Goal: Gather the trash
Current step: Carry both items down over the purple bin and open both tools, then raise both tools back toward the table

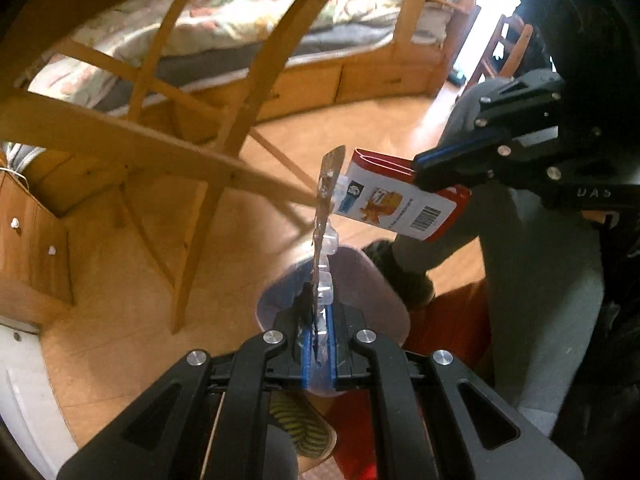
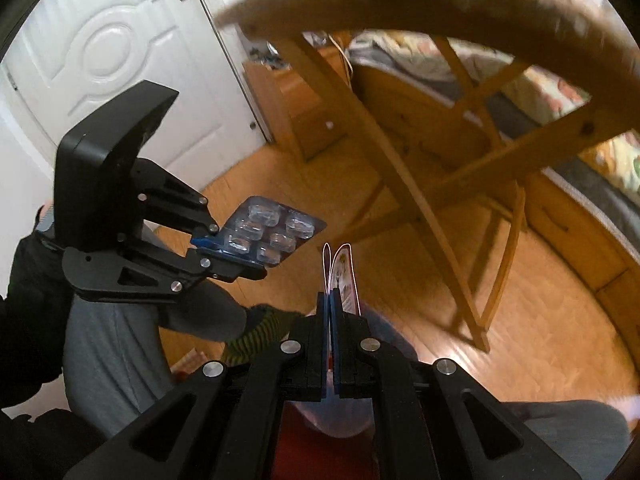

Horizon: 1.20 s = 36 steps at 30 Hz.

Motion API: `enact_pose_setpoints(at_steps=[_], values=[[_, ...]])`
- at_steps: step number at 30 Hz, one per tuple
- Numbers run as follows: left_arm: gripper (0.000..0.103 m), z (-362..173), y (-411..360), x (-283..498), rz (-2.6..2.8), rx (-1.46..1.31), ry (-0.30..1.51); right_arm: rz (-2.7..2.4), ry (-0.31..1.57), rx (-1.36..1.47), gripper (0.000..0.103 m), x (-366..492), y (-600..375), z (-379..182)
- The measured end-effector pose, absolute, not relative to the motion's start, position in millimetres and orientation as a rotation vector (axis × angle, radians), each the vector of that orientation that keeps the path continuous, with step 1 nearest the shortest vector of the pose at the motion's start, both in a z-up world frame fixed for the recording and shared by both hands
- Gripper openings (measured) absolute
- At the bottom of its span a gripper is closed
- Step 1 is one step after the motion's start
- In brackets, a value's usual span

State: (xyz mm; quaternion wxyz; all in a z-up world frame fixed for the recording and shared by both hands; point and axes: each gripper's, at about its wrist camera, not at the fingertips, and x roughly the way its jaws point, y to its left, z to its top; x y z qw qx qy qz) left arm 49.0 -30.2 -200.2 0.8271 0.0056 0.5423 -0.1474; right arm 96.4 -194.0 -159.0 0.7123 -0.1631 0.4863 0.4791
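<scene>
Blister pack (image 1: 325,236), emptied and foil-backed, is clamped edge-on in the left gripper (image 1: 319,320), standing up from the closed jaws. Right gripper (image 2: 330,300) is clenched on a flattened red-and-white carton (image 2: 343,276) bearing a barcode; in the left wrist view the same carton (image 1: 404,204) hangs just right of the blister pack, near it but whether they touch cannot be told. Both items are held above a pale bin (image 1: 360,280) on the wooden floor (image 1: 120,320), the bin directly below the left gripper. Wooden chair (image 2: 440,168) stands beyond, with a bed (image 1: 240,20) further back and a white door (image 2: 120,60) at far left. Grey trouser legs (image 1: 532,280) and striped socks (image 2: 260,332) of the person are near the bin.
</scene>
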Motion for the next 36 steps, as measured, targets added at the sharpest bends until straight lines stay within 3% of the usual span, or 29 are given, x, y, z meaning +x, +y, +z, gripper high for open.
enact_pose_setpoints(at_steps=[9,26,28,29,31,32,33,35,36], values=[[0.007,-227,-42,54,-0.335,0.026,1.261,1.025,1.179,-0.419,0.007,98,-188,-201],[0.008,-248,-49,54,-0.428,-0.006,1.332,1.019,1.225,-0.456,0.008,99,-188,-213],[0.04,-245,-51,51,-0.455,0.003,1.316,1.014,1.223,-0.449,0.01,99,-191,-211],[0.092,-243,-53,50,-0.455,0.009,1.304,1.011,1.221,-0.447,0.013,99,-192,-209],[0.091,-235,-52,47,-0.465,0.005,1.26,1.01,1.217,-0.432,0.026,99,-195,-205],[0.092,-229,-50,46,-0.488,-0.025,1.237,1.02,1.22,-0.414,0.048,98,-197,-202],[0.096,-224,-47,44,-0.491,-0.042,1.212,1.018,1.216,-0.402,0.078,98,-200,-199],[0.098,-214,-40,42,-0.479,-0.07,1.165,0.994,1.194,-0.398,0.094,97,-206,-192],[0.098,-211,-37,42,-0.473,-0.085,1.153,1.0,1.194,-0.377,0.094,98,-209,-190]])
